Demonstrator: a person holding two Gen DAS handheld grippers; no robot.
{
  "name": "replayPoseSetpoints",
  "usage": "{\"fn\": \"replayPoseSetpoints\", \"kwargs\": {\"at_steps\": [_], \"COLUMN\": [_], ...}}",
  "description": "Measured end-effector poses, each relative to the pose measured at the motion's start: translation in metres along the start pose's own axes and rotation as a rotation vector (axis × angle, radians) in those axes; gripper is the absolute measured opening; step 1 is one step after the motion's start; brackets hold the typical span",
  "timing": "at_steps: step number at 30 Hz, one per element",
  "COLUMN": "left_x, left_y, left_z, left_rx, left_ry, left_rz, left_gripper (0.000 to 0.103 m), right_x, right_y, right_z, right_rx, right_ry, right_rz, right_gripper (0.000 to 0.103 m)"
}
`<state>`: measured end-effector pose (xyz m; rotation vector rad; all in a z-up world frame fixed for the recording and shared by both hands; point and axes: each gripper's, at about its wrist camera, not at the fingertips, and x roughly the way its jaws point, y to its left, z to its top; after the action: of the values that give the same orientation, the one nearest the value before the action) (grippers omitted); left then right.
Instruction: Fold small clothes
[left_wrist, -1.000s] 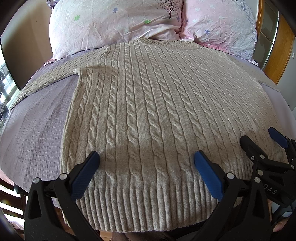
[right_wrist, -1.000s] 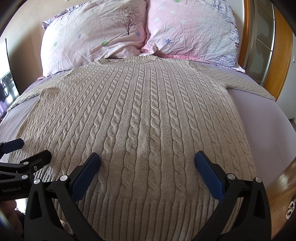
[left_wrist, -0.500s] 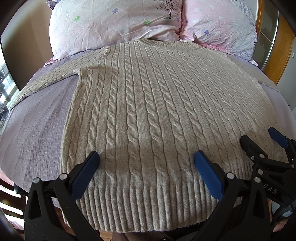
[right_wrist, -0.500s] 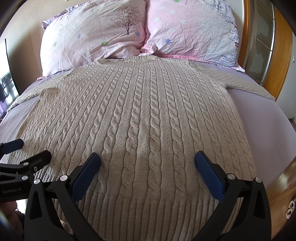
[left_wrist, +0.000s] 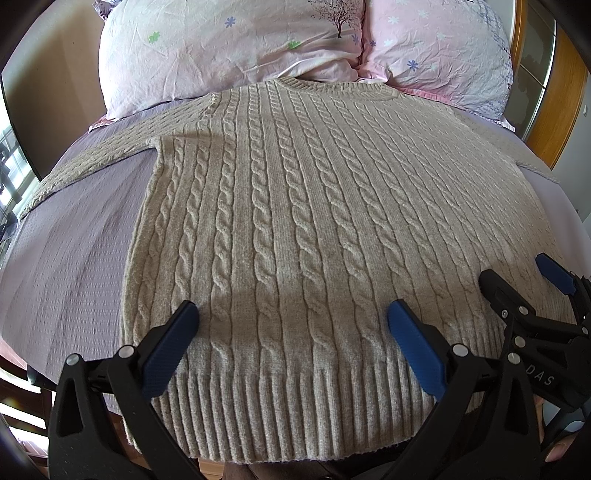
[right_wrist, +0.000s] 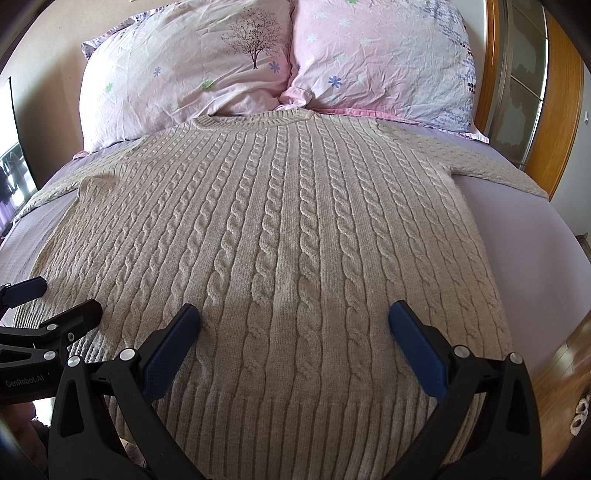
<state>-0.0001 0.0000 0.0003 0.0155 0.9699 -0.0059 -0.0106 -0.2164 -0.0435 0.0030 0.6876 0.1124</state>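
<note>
On the left side, the lavender bed sheet (left_wrist: 66, 251) is bare beside the sweater, and the left sleeve (left_wrist: 92, 155) lies stretched out across it toward the bed edge. The left gripper (left_wrist: 293, 325) hovers above the ribbed hem (left_wrist: 295, 406) near the left part of the sweater; its 2 blue-padded fingers (left_wrist: 170, 347) stand wide apart and hold nothing.

The beige cable-knit sweater (right_wrist: 288, 236) lies flat and face up in the middle of the bed, with the neckline (right_wrist: 255, 120) far from the cameras, just touching the 2 pillows. The pale pillow with a tree print (right_wrist: 184, 70) is on the left, and the pink pillow with flowers (right_wrist: 380, 59) is on the right; they touch each other.

The right gripper (right_wrist: 295, 325) hovers above the hem more to the right, beside the left one. Its jaws are also wide open and empty. The right sleeve (right_wrist: 498, 170) reaches out to the right over the sheet. At the far right, a wooden headboard frame (right_wrist: 554, 122) stands behind the pillows.
</note>
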Motion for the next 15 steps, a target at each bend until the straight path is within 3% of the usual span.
{"fn": "replayPoseSetpoints", "kwargs": {"at_steps": [15], "left_x": [-0.0005], "left_y": [-0.0002], "left_z": [-0.0009], "left_rx": [0.002], "left_ry": [-0.012], "left_rz": [0.002], "left_gripper": [0.101], "right_x": [-0.0013], "right_y": [0.0015], "right_z": [-0.0003], "right_rx": [-0.012], "right_ry": [-0.024], "right_rz": [0.010], "right_gripper": [0.102]}}
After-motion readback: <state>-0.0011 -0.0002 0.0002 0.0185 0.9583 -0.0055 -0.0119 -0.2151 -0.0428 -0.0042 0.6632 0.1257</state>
